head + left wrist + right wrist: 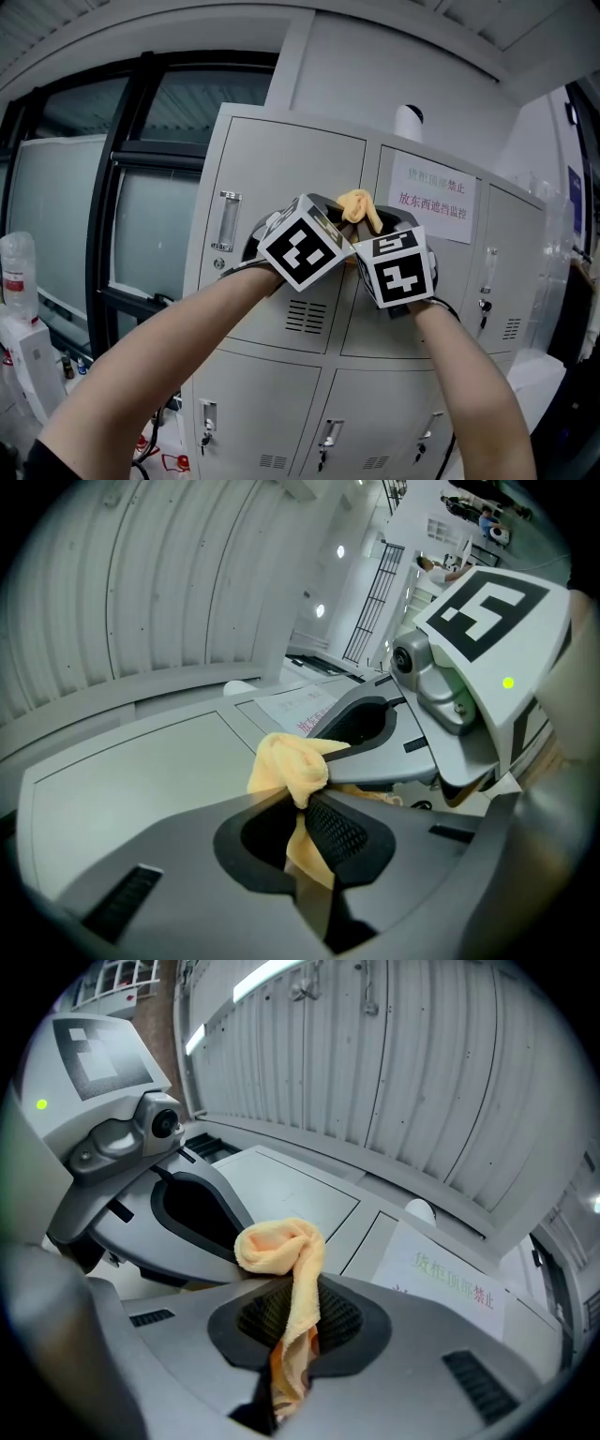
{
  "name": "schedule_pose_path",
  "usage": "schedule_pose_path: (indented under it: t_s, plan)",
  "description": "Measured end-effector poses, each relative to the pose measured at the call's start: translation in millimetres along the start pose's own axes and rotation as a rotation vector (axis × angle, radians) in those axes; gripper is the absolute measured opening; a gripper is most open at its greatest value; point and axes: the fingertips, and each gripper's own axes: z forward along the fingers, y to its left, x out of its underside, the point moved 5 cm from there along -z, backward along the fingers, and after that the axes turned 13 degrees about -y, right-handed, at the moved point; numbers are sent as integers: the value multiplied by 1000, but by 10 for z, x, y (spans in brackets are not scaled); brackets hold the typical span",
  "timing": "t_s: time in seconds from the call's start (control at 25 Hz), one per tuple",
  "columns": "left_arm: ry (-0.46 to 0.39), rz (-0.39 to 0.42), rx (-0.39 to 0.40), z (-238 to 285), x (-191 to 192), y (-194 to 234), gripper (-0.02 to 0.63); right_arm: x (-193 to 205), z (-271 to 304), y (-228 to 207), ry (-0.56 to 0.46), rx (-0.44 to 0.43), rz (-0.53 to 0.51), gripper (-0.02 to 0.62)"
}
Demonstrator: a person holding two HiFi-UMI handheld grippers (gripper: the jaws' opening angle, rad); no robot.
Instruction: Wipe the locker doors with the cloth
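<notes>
A small yellow cloth (359,208) is bunched between both grippers, held up in front of the top row of grey locker doors (281,178). My left gripper (305,803) is shut on the cloth (289,766), which trails down between its jaws. In the right gripper view the cloth (281,1246) curls over the tips and a strip hangs into the shut right gripper (295,1335). The two grippers meet tip to tip. In the head view their marker cubes hide most of the left gripper (339,221) and the right gripper (377,223).
A paper notice (433,199) is stuck on the upper right door. A white object (409,122) stands on top of the lockers. Lower doors carry keys (206,422). Dark-framed windows (56,216) and a plastic bottle (17,267) are at the left.
</notes>
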Motion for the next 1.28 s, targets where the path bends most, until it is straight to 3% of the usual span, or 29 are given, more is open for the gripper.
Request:
schedule_pose_path:
  t_s: [0.48,1.0,1.28]
  plan:
    - [10,44,-5,-305,12,56,44,-182,-23,235,-30,-13,0,63]
    - [133,105,-58,-1546,428,675,44,-822,375,1436,-118,-116,75,63]
    - [188,129,-72,-2034,738,824,44,-927,507,2023,-118,-160,92,63]
